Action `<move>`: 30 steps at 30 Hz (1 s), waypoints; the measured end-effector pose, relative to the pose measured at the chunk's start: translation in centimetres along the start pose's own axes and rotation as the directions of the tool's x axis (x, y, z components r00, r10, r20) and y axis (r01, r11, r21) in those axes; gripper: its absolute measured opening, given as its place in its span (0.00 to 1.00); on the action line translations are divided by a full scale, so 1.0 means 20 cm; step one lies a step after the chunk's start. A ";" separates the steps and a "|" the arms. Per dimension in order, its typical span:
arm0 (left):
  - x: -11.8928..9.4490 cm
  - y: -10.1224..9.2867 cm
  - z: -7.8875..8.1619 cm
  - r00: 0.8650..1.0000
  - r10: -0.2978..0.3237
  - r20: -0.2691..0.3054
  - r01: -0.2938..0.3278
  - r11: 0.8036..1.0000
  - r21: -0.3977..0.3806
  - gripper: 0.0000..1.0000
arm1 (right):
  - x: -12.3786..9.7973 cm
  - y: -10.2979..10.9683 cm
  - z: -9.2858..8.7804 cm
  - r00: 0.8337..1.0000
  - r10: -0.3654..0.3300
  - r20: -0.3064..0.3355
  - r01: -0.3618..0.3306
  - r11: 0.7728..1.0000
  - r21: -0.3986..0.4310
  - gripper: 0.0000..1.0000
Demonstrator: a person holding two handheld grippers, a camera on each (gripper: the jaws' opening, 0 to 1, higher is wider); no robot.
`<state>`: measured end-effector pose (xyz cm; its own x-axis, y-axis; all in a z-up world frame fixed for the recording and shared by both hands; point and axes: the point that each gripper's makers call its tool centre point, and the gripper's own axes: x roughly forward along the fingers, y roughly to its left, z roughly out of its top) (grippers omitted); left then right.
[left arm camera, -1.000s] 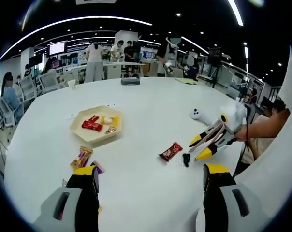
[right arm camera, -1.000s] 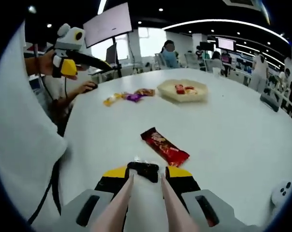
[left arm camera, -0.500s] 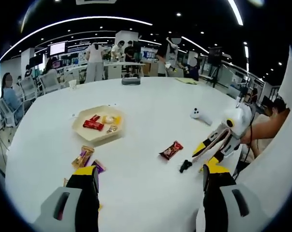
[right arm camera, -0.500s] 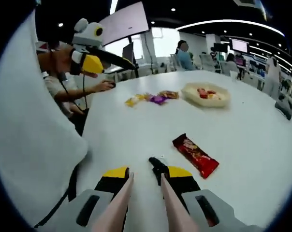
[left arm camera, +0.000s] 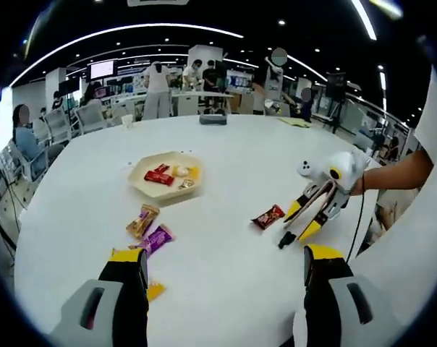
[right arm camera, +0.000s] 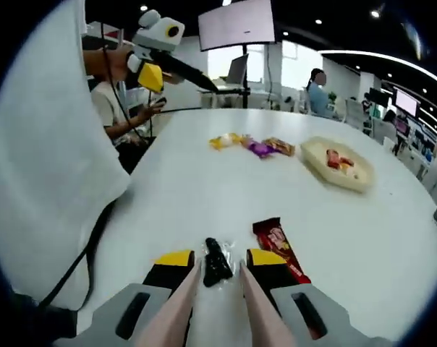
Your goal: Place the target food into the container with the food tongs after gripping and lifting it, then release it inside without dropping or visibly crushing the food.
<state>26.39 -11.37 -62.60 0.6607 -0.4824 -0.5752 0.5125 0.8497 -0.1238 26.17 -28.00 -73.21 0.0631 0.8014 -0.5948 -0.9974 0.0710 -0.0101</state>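
Note:
A small black piece of food [right arm camera: 217, 262] sits between the tips of the pink food tongs [right arm camera: 181, 300], low over the white table [right arm camera: 204, 188]. My right gripper [right arm camera: 218, 259] is shut on the tongs, its yellow-tipped jaws outside the two arms. In the left gripper view the same gripper [left arm camera: 304, 217] reaches in from the right with the black piece [left arm camera: 283, 240] at its tip. The cream tray [left arm camera: 140, 185] holds several wrapped sweets. My left gripper [left arm camera: 222, 278] is open and holds nothing. It hangs high at the left [right arm camera: 168, 69].
A red bar [right arm camera: 280, 246] lies just right of the tongs, also [left arm camera: 268, 215]. Loose sweets [left arm camera: 150, 230] lie near the tray [right arm camera: 359, 181], one yellow sweet [left arm camera: 154, 290] by my left jaw. A person's white sleeve [right arm camera: 52, 144] fills the left. People and chairs stand beyond the table.
The black piece lay crosswise at the tong tips, then beside the right tip; now it stands lengthwise between them. Both cameras have shifted, and the tray looks farther right in the left gripper view.

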 end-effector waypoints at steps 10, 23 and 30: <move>0.00 0.00 0.02 1.000 0.009 0.000 -0.009 1.000 0.002 0.89 | 0.01 -0.03 -0.04 0.994 -0.109 -0.019 0.110 0.989 0.094 0.28; 0.05 -0.06 0.05 0.999 -0.032 -0.017 0.032 0.998 0.045 0.89 | -0.01 -0.01 -0.03 0.975 -0.223 0.026 0.213 0.956 0.199 0.28; 0.03 -0.04 0.09 1.000 -0.019 -0.017 0.020 0.998 0.054 0.89 | 0.01 -0.02 -0.03 0.981 -0.184 0.058 0.168 0.963 0.211 0.26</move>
<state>27.37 -12.78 -61.50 0.6414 -0.4944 -0.5867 0.5544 0.8272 -0.0910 26.52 -28.25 -73.86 0.2474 0.8080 -0.5348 -0.9427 0.3282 0.0598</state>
